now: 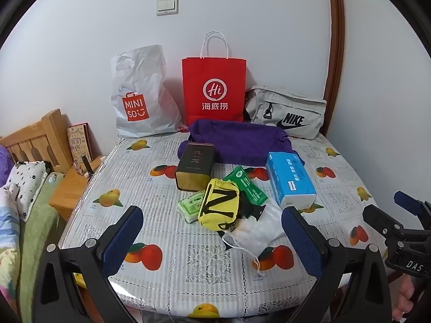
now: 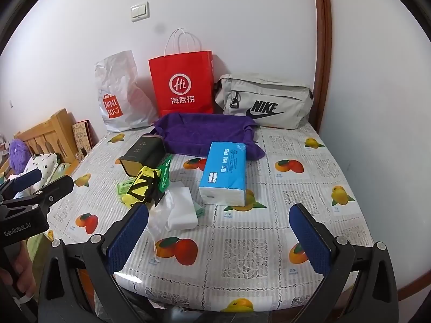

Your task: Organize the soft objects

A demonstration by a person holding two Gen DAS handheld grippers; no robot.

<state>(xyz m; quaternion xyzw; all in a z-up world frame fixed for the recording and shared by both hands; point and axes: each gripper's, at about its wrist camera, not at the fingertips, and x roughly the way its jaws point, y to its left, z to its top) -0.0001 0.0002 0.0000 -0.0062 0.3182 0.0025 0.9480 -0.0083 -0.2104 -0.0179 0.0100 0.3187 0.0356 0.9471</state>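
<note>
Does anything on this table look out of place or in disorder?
Nothing is spilled or damaged. The small items form a loose heap: the yellow pouch lies across the green packets, next to a crumpled clear plastic bag. The dark tin lies on its side.

tablecloth (image 1: 167, 242) is white lace print with orange and yellow fruit; Haidilao paper bag (image 1: 214, 88) bright red; towel (image 1: 237, 142) deep purple; tissue pack (image 1: 289, 179) blue; pouch (image 1: 219, 206) yellow with black stripes; Nike bag (image 1: 288, 114) grey

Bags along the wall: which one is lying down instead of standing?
The grey Nike bag, at the right end. The red paper bag and white plastic bag stand upright.
</note>
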